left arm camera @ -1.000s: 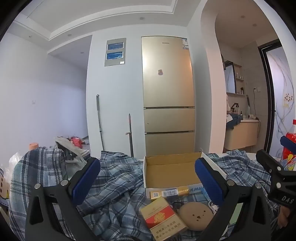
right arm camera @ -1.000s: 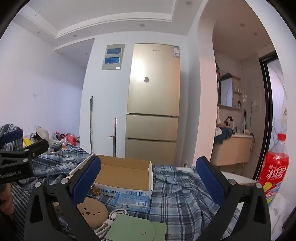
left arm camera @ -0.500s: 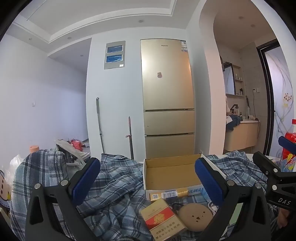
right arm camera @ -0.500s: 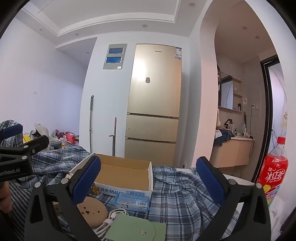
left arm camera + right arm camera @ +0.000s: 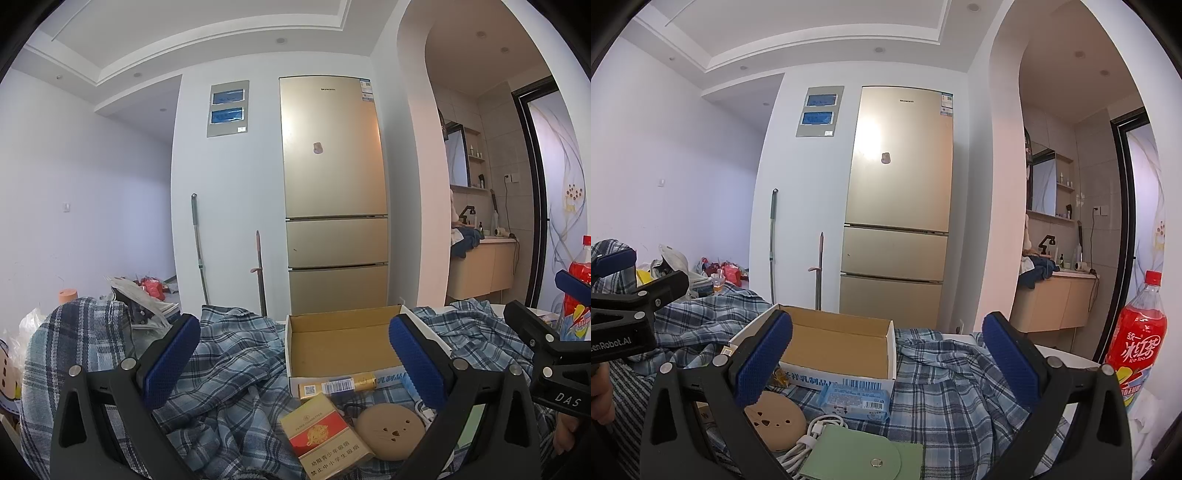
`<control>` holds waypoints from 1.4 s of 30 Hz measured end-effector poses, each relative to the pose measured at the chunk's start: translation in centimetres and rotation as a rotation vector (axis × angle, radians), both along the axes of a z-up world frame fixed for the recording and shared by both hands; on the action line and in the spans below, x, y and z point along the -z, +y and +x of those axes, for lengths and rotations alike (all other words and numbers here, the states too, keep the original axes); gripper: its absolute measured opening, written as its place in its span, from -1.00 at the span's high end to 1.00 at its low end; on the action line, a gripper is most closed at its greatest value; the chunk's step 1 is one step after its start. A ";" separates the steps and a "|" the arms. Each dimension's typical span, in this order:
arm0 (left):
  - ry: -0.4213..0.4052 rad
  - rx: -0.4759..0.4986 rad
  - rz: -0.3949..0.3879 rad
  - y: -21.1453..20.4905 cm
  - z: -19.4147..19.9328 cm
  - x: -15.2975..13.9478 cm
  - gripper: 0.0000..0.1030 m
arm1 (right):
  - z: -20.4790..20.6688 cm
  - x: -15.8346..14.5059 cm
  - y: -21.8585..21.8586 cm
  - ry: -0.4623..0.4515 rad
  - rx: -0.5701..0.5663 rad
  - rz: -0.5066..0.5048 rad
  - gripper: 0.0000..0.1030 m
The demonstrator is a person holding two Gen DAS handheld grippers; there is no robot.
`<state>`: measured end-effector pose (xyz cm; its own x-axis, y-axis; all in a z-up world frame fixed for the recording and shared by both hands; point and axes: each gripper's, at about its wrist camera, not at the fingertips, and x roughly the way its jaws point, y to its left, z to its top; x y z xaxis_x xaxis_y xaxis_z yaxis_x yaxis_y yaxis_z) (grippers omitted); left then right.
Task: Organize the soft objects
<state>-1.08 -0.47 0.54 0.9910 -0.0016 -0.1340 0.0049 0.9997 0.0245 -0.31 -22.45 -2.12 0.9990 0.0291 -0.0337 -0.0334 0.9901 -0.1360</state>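
Note:
A rumpled blue plaid shirt [image 5: 229, 369] lies spread over the table; it also shows in the right wrist view [image 5: 945, 384]. An open, empty cardboard box [image 5: 343, 347] sits on it, also in the right wrist view [image 5: 834, 347]. My left gripper [image 5: 295, 362] is open and empty, held above the shirt and box. My right gripper [image 5: 886, 362] is open and empty, just right of the box. A tan round pad [image 5: 391, 432], a cigarette pack [image 5: 325, 439], a tissue packet [image 5: 855, 400], a white cable [image 5: 812, 435] and a green pouch [image 5: 864, 459] lie in front.
A red iced-tea bottle [image 5: 1137, 339] stands at the right table edge. A gold fridge [image 5: 332, 192] stands against the far wall, with a mop [image 5: 197, 251] beside it. Bags and clutter [image 5: 129, 299] lie at the left.
Both views have tilted up a little, so the table objects sit lower in frame. Both grippers stay open and empty.

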 end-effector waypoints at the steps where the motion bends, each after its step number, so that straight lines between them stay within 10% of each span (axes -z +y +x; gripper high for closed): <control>1: 0.000 0.000 0.000 0.0 0.0 0.0 -1.00 | 0.0 0.0 0.0 0.001 0.000 0.000 -0.99; 42: 0.021 0.010 -0.010 0.4 1.2 1.0 -1.00 | 0.3 0.2 -0.1 0.023 -0.015 0.012 -0.99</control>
<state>0.10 -0.11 -0.48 0.9879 -0.0124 -0.1544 0.0149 0.9998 0.0148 0.01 -22.57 -2.29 0.9974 0.0448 -0.0558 -0.0514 0.9911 -0.1230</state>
